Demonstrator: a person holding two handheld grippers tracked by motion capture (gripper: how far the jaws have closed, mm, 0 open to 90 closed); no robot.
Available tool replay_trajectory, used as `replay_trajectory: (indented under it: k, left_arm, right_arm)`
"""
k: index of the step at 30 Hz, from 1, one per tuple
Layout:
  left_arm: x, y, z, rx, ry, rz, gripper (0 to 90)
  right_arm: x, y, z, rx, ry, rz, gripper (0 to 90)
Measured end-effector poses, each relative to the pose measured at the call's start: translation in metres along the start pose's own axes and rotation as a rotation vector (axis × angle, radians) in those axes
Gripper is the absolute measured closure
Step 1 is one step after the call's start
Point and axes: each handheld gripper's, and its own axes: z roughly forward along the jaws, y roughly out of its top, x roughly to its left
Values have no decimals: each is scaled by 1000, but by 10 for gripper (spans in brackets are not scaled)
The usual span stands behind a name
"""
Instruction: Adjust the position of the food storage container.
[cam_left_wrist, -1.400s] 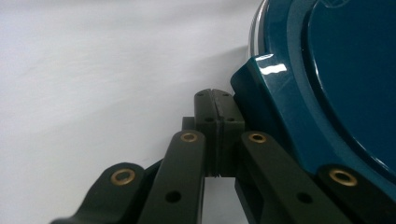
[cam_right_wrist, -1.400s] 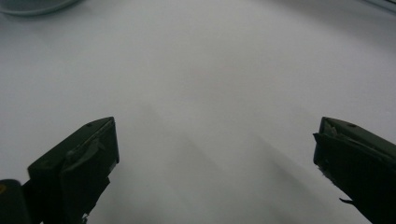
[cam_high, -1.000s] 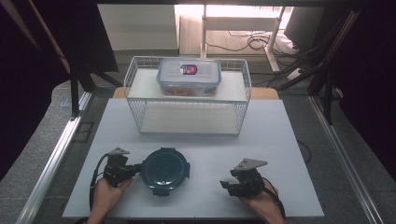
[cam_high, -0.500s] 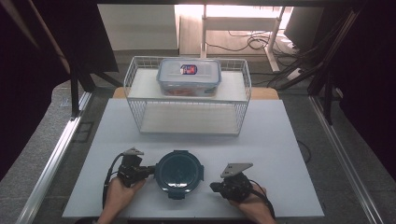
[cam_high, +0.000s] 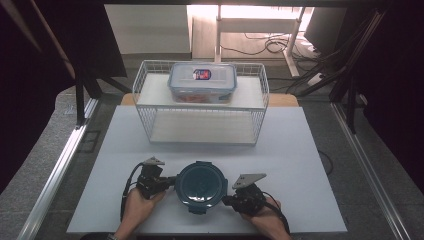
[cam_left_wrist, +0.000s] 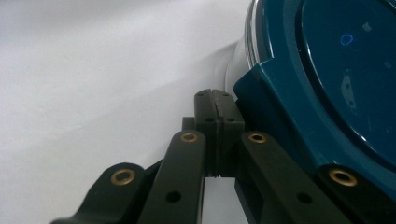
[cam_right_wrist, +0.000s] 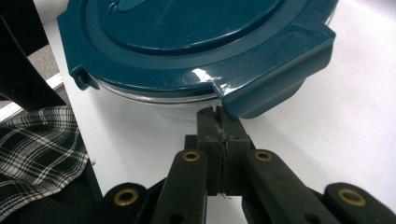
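My claws flank the round teal-lidded container (cam_high: 201, 186).
Left gripper (cam_left_wrist: 215, 100) and right gripper (cam_right_wrist: 217, 119) are both pinched together, holding nothing.

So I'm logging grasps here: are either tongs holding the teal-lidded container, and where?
Nothing is held. Both tongs, left and right, are shut and empty, their tips beside the round container, near its lid tabs.

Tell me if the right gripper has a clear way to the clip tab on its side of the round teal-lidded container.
Probably yes: the right gripper, jaws closed, sits just below the lid's tab, with only bare white table between.
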Motion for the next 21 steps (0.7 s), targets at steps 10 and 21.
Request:
replay_trajectory:
  k: [10,21]
  left_arm:
    - [-1,10,9,-4,-7,6,897]
    - [6,11,4,-15,3,68,722]
  right_arm:
    - [-7,0,1,18,-70,7,886]
    - [-18,-1,-3,3,-57,27,752]
